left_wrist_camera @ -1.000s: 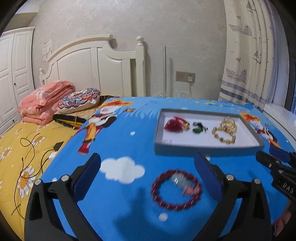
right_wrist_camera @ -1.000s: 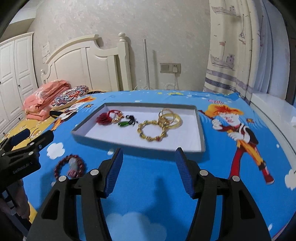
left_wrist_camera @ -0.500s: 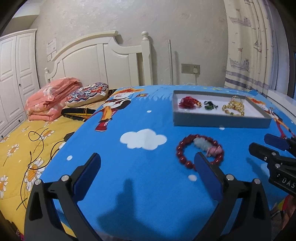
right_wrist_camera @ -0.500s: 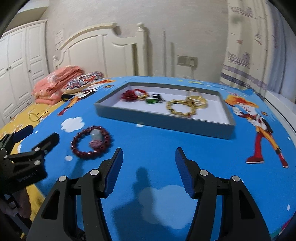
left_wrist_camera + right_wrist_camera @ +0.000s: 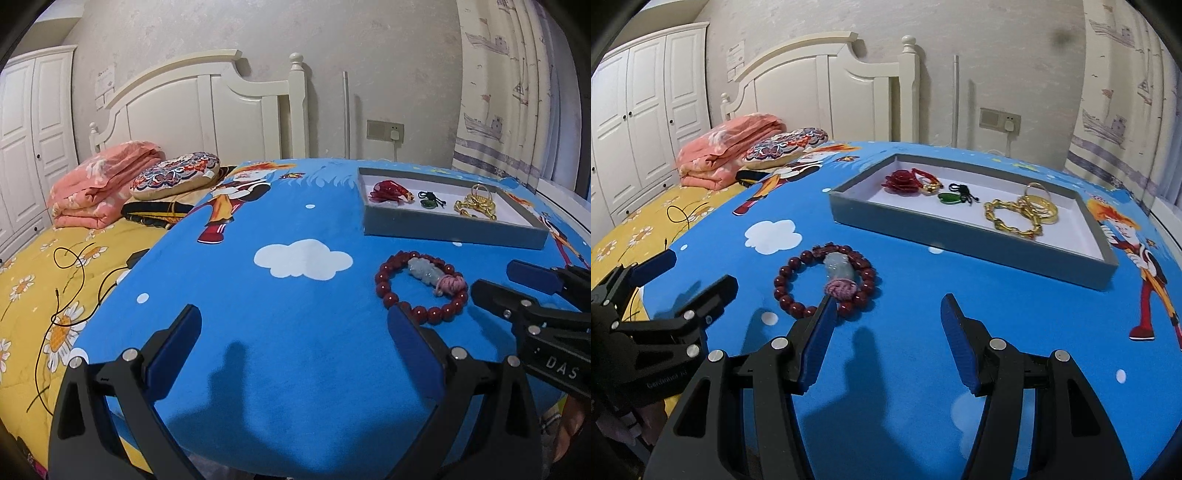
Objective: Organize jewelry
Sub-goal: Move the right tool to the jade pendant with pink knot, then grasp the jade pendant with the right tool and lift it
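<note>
A dark red bead bracelet (image 5: 420, 286) (image 5: 825, 285) with a pale jade charm and pink tassel lies on the blue cartoon blanket (image 5: 295, 295), in front of a grey tray (image 5: 450, 229) (image 5: 960, 229). The tray holds a red flower piece (image 5: 900, 181), a green pendant (image 5: 948, 198), a gold chain bracelet (image 5: 1012, 221) and gold bangles (image 5: 1039, 206). My left gripper (image 5: 291, 332) stands open and empty, the bracelet just beyond its right finger. My right gripper (image 5: 886, 317) is open and empty too; its left fingertip (image 5: 825, 314) sits at the bracelet's near edge.
A folded pink quilt (image 5: 99, 184) and a patterned cushion (image 5: 173, 175) lie by the white headboard (image 5: 207, 107). A black cable (image 5: 70, 288) snakes over the yellow sheet at left. White wardrobe doors (image 5: 639, 122) stand far left, a curtain (image 5: 517, 88) at right.
Both grippers pulled back and sank toward the blanket. The tray slid farther off and to the right in the left view; the bracelet now lies close to the right gripper's left finger.
</note>
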{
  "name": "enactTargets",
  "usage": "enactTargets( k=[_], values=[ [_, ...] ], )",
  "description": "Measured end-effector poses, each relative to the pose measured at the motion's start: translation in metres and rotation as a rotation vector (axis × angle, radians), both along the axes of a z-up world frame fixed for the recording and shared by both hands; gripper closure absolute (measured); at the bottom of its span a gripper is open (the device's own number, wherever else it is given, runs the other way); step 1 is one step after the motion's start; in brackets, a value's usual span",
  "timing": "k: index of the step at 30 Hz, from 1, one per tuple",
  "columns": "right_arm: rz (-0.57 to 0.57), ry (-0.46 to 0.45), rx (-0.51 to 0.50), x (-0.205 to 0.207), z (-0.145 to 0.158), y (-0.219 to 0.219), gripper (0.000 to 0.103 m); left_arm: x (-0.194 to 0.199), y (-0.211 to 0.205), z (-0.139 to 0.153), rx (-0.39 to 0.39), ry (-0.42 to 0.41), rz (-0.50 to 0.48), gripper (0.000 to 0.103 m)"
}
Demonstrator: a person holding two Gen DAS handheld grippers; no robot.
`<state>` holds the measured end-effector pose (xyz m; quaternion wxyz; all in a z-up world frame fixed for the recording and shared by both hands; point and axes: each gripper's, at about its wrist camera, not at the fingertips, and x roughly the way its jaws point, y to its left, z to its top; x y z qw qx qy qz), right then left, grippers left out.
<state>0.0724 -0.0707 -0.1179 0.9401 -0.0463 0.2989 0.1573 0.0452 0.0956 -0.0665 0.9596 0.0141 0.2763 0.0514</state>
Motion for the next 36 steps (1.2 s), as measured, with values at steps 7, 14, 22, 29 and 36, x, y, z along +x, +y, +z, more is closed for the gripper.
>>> enactTargets(
  k=[7,14,22,29,36],
  values=[
    [0.035,0.004,0.0,0.003,0.0,0.014,0.051,0.007,0.006,-0.003,-0.006,0.025,-0.037,0.005],
    [0.09,-0.004,-0.002,0.006,0.005,0.027,0.067,0.007,0.014,-0.005,-0.027,0.027,-0.042,0.005],
    [0.117,0.015,-0.036,0.018,0.004,0.044,0.078,0.006,0.019,-0.01,-0.048,0.033,-0.041,0.005],
    [0.126,0.108,-0.067,0.032,-0.006,0.053,0.081,0.007,0.026,-0.013,-0.072,0.042,-0.028,0.005],
    [0.108,0.12,-0.057,0.034,-0.005,0.056,0.081,0.005,0.022,-0.015,-0.064,0.047,-0.039,0.005]
  ],
)
